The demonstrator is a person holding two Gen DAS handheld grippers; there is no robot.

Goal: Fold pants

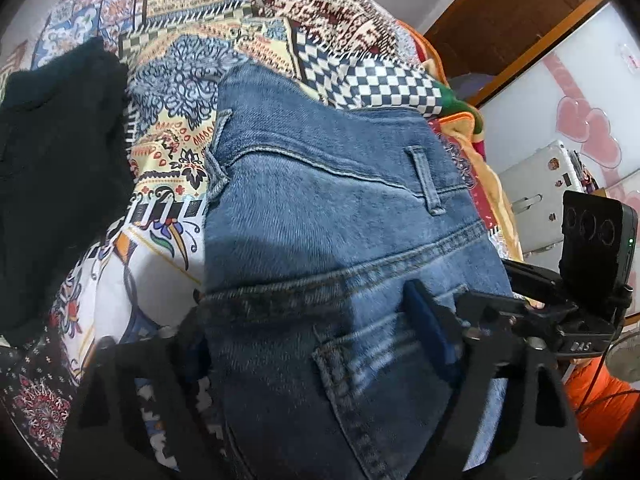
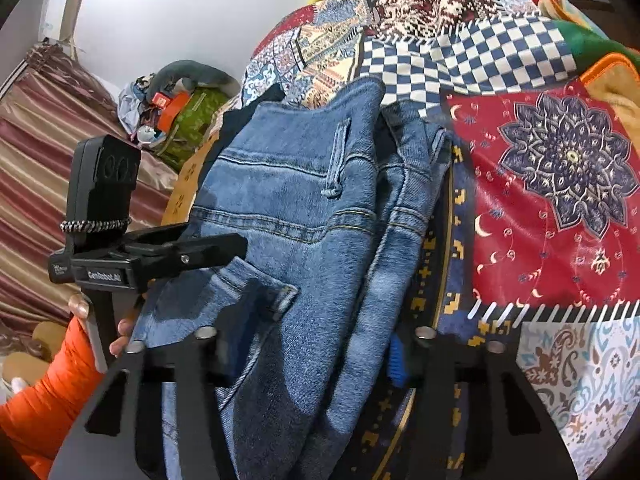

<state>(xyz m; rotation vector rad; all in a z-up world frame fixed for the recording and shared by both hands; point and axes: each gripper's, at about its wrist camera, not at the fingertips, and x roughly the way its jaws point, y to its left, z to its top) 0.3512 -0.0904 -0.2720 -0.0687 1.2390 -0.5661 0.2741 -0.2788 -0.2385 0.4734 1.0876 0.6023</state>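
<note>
Blue denim jeans (image 1: pixel 320 200) lie bunched on a patterned bedspread (image 1: pixel 168 128), back pocket and belt loop up. My left gripper (image 1: pixel 316 340) is closed on the jeans' fabric near the pocket seam; a blue pad (image 1: pixel 428 320) shows on the right finger. In the right wrist view the same jeans (image 2: pixel 304 208) hang folded over between the fingers. My right gripper (image 2: pixel 308 356) is closed on the denim, with a blue pad (image 2: pixel 396 360) at the right finger. The left gripper body (image 2: pixel 160 256) shows beside the jeans there, and the right gripper's body (image 1: pixel 560 312) shows at the right of the left wrist view.
A black garment (image 1: pixel 60 160) lies on the bedspread left of the jeans. The bedspread (image 2: pixel 560 200) spreads to the right. A striped curtain (image 2: pixel 48 168) and a pile of items (image 2: pixel 176 108) stand at the left. A wardrobe (image 1: pixel 560 40) and white case (image 1: pixel 536 196) are right.
</note>
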